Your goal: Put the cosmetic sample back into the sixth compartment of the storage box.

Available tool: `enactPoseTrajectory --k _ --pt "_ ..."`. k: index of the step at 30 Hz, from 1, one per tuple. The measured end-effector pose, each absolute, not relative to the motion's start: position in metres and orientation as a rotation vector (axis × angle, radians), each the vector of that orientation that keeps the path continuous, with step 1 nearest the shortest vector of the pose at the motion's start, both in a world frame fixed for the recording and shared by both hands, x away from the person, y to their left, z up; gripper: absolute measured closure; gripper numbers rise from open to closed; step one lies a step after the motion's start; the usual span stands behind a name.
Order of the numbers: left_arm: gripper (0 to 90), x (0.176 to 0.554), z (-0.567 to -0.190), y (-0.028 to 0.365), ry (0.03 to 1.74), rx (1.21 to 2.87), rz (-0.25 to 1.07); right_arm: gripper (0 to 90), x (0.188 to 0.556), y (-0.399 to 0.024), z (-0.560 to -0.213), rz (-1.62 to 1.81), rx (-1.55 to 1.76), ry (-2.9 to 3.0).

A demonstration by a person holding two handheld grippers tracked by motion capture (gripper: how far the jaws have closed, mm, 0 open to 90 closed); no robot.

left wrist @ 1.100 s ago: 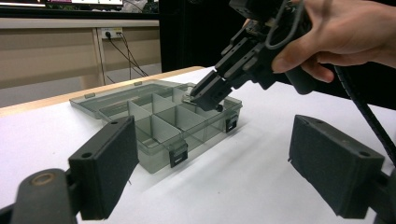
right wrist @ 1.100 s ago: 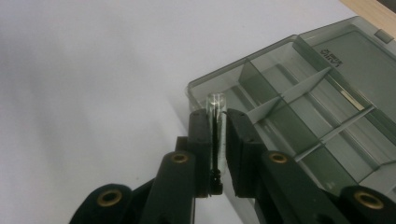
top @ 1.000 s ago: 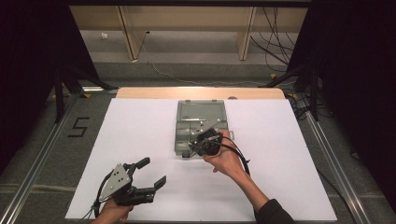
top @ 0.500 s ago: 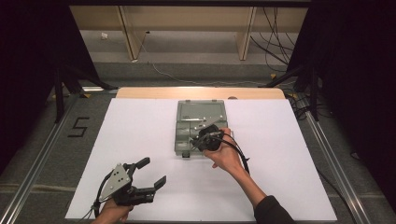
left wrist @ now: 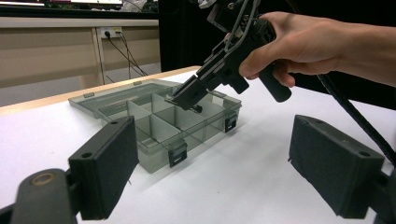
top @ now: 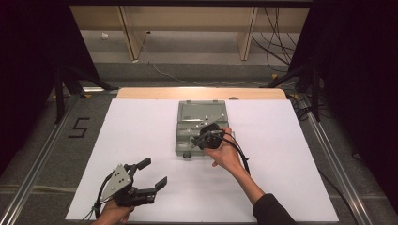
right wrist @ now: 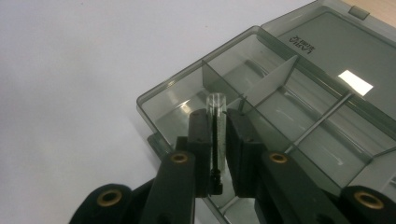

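Smoky grey plastic forms the compartment box (top: 202, 127), which is set open toward the far edge of the white tabletop (top: 291, 154), its lid laid flat beyond it. A small clear tube (right wrist: 215, 122) is clamped between the nearly closed jaws of the right gripper (top: 207, 138), which is held tilted down over the box's near compartments. The tube is judged not yet released; the placing itself appears to be left. The left gripper (top: 141, 180) is held wide open and empty near the tabletop's near left corner.
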State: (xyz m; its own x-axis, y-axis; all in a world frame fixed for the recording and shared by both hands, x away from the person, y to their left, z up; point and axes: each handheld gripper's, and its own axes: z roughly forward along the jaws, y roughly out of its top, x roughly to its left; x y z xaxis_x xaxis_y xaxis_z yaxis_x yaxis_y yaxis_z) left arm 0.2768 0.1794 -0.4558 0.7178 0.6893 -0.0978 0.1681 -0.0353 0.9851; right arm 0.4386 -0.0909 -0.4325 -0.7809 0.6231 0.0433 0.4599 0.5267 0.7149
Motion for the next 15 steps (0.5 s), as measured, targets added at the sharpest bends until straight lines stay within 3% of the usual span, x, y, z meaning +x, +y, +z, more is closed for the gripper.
enactPoseTrajectory --k 15 --pt "15.1 0.277 -0.4558 0.1797 0.713 1.581 0.483 80.6 0.4477 -0.0898 -0.4433 1.071 0.935 2.53"
